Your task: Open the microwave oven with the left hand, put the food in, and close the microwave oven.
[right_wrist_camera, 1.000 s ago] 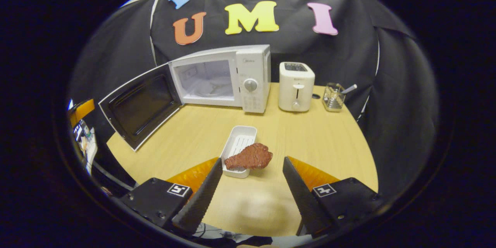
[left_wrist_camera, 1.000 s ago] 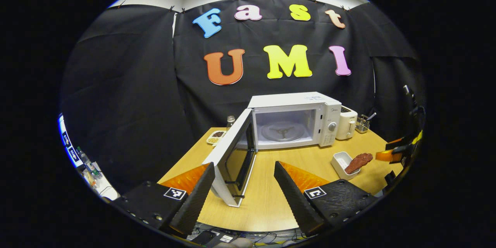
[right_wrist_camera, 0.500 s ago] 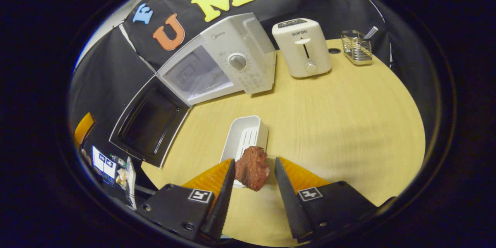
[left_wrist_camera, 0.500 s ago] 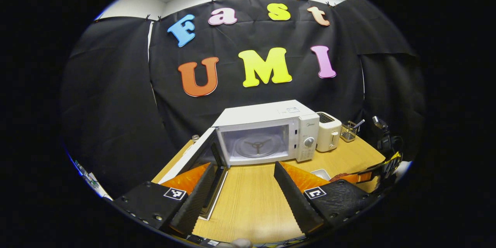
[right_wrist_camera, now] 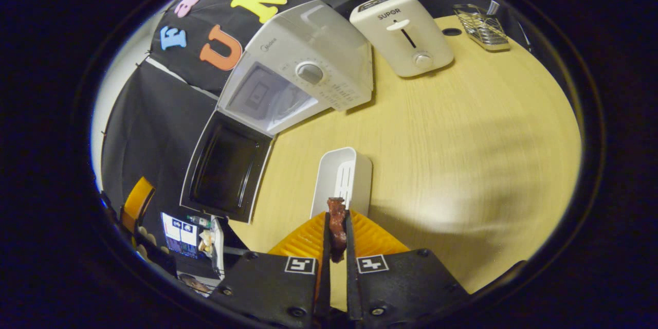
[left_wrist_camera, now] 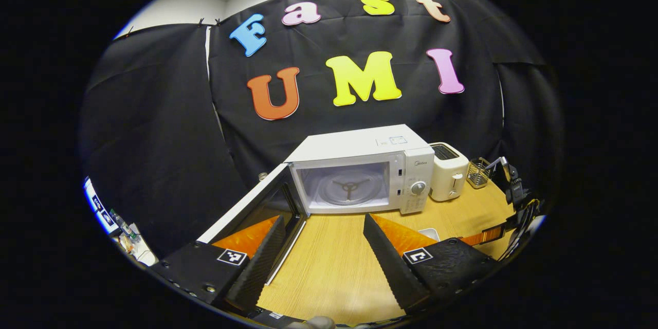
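Observation:
The white microwave (left_wrist_camera: 370, 164) stands at the back of the wooden table (left_wrist_camera: 329, 267) with its door (left_wrist_camera: 257, 205) swung wide to the left and the glass turntable (left_wrist_camera: 349, 190) bare inside. My left gripper (left_wrist_camera: 321, 254) hovers open over the table in front of it, holding nothing. In the right gripper view, my right gripper (right_wrist_camera: 336, 239) is shut on the brown piece of food (right_wrist_camera: 336, 223), held edge-on between the fingers just above the near end of a white tray (right_wrist_camera: 342, 180). The microwave (right_wrist_camera: 303, 72) and its open door (right_wrist_camera: 226, 167) lie beyond, to the left.
A white toaster (right_wrist_camera: 403, 33) stands right of the microwave, and a wire basket (right_wrist_camera: 480, 25) sits at the table's far right. The other gripper (left_wrist_camera: 493, 234) and its cables show at the right edge of the left gripper view, next to the white tray (left_wrist_camera: 426, 233).
My right gripper has closed its fingers on the food and tipped further down toward the table. The left gripper shifted slightly, staying open.

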Motion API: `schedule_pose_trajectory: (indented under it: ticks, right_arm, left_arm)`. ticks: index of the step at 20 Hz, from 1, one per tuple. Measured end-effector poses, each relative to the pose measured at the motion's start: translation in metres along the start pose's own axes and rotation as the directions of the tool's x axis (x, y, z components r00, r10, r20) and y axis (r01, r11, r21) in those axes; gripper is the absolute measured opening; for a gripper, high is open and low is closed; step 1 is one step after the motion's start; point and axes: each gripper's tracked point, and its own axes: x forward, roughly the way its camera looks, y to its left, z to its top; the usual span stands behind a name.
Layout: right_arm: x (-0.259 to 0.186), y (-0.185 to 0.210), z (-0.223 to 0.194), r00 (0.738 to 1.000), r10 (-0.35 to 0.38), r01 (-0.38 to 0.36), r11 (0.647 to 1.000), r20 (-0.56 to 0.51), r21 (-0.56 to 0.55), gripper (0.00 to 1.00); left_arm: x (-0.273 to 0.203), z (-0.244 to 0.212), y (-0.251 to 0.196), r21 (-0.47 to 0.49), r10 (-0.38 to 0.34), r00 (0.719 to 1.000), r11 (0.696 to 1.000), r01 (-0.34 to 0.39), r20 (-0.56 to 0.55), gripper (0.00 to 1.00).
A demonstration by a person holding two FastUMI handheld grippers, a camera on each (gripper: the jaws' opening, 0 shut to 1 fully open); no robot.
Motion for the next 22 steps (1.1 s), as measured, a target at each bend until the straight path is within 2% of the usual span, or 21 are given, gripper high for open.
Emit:
schedule_pose_trajectory:
  ticks: [3,6,10,14,19,22]
  right_arm:
    - [-0.011,0.017,0.019,0.999,0.017,-0.016,0.999,0.033,-0.028,0.16]
    - [-0.024,0.050,0.043,0.994,0.045,-0.040,0.998,0.096,-0.049,0.16]
    - [-0.025,0.103,0.074,0.974,0.071,-0.054,0.995,0.216,-0.083,0.16]
    - [0.005,0.147,0.097,0.935,0.042,-0.025,0.998,0.351,-0.053,0.16]
    - [0.056,0.197,0.116,0.866,0.032,-0.054,0.998,0.500,0.030,0.16]
    - [0.091,0.214,0.125,0.824,0.016,-0.069,0.995,0.566,0.072,0.16]
  left_arm:
    - [-0.003,-0.004,0.003,-0.020,0.022,1.000,1.000,-0.022,-0.010,0.95]
    - [-0.005,-0.004,0.013,-0.026,0.031,1.000,0.999,-0.031,0.001,0.95]
    - [-0.007,-0.006,0.028,-0.028,-0.008,0.999,1.000,0.009,0.031,0.95]
    - [-0.003,-0.016,0.039,-0.010,-0.111,0.993,0.994,0.112,0.036,0.94]
    - [-0.001,-0.030,0.059,0.023,-0.248,0.968,0.969,0.247,0.030,0.95]
    - [0.002,-0.038,0.072,0.038,-0.294,0.956,0.955,0.293,0.020,0.95]
